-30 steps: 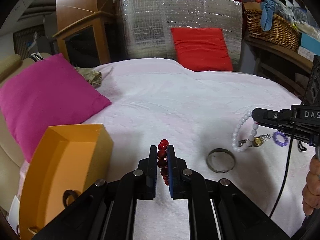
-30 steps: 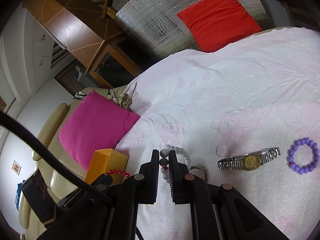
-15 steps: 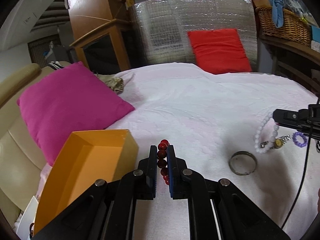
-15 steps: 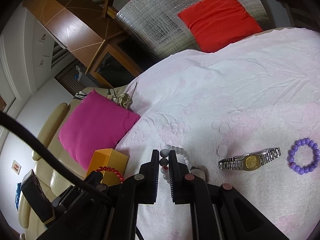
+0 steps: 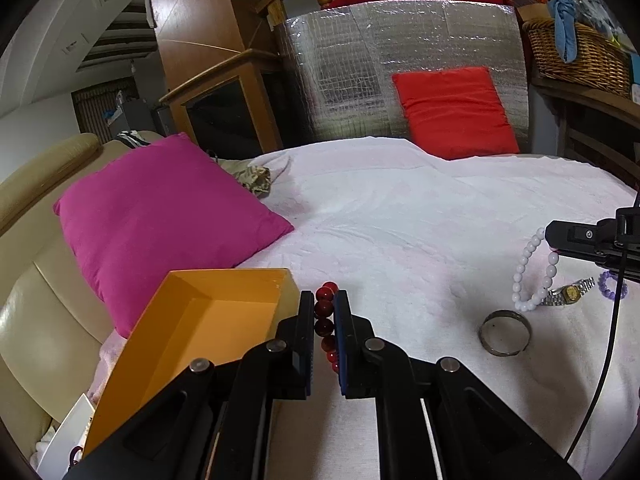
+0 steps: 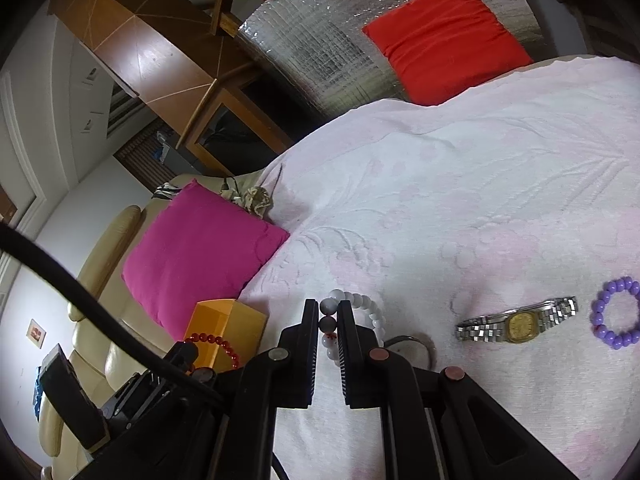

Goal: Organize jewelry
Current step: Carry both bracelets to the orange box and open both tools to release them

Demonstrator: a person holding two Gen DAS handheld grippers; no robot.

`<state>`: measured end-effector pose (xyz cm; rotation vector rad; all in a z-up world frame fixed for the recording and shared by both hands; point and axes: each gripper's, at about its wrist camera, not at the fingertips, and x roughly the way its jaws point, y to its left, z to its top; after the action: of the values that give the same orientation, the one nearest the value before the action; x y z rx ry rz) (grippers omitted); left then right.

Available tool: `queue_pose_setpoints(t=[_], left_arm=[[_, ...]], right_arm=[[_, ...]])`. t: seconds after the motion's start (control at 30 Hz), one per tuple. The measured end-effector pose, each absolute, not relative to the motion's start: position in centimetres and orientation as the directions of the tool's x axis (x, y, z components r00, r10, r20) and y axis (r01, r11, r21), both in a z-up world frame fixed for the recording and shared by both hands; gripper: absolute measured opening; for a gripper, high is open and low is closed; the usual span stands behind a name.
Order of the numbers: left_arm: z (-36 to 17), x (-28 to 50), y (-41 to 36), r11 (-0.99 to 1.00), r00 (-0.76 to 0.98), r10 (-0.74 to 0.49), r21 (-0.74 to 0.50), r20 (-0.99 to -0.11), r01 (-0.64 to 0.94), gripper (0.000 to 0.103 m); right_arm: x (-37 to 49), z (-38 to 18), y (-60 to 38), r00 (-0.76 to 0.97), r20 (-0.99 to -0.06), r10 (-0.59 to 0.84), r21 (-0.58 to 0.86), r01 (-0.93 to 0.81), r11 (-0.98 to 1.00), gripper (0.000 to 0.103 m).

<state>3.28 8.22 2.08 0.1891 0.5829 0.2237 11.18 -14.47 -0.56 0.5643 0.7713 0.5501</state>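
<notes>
My left gripper (image 5: 323, 304) is shut on a red bead bracelet (image 5: 325, 320), held just right of the open orange box (image 5: 208, 328). From the right wrist view that bracelet (image 6: 216, 342) hangs in front of the orange box (image 6: 228, 324). My right gripper (image 6: 329, 312) is shut on a white bead bracelet (image 6: 370, 312), which dangles above the bed; in the left wrist view the white bracelet (image 5: 524, 276) hangs from that gripper (image 5: 550, 236). A gold-faced watch (image 6: 520, 322), a purple bead bracelet (image 6: 616, 322) and a metal bangle (image 5: 505, 332) lie on the white bedspread (image 5: 400, 216).
A magenta cushion (image 5: 160, 216) rests left of the box on a cream sofa (image 5: 36, 312). A red cushion (image 5: 452, 112) leans on a silver foil panel (image 5: 360, 72) at the back. A wicker basket (image 5: 580, 56) sits on a shelf at the right.
My left gripper has swung left with the red bracelet, bringing the orange box closer to its fingers. The right gripper holds still with the white bracelet.
</notes>
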Motion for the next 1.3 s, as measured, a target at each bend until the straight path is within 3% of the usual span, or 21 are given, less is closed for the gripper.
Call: queue_pose_setpoints(t=[0.27,0.47,0.7,1.0,1.3], left_arm=[[2.9,2.1,10.6,0.951,0.82,0.294,0.236,-0.491,-0.2,0.01],[5.2,-0.2,14.6,0.954,0.84,0.3,0.149,-0.452,-0.26,0.01],[5.8,-2.3,22.6,0.883,0.765,0.456,0.123,-0.456,-0.453,0.01],[0.9,-2.3,31.0,0.826,0.597,0.47,0.086,-0.65,-0.556,0.01],[-3.4,-0.3,32.5,0.824,0.48,0.408,0.087,-0.777,-0.56,0.01]], right_arm=[[11.0,0.3,-11.7,0.584,-0.466,0.665,0.643,-0.293,0.708,0.011],[10.1,2.1,-9.2,0.575,-0.437,0.691,0.626,-0.357,0.693,0.011],[8.9,5.2,-3.2,0.505,-0.398,0.766,0.611,-0.477,0.632,0.011],[9.6,5.2,11.0,0.324,-0.461,0.826,0.597,-0.576,0.559,0.011],[11.6,-1.2,22.5,0.184,-0.625,0.759,0.569,-0.558,0.604,0.011]])
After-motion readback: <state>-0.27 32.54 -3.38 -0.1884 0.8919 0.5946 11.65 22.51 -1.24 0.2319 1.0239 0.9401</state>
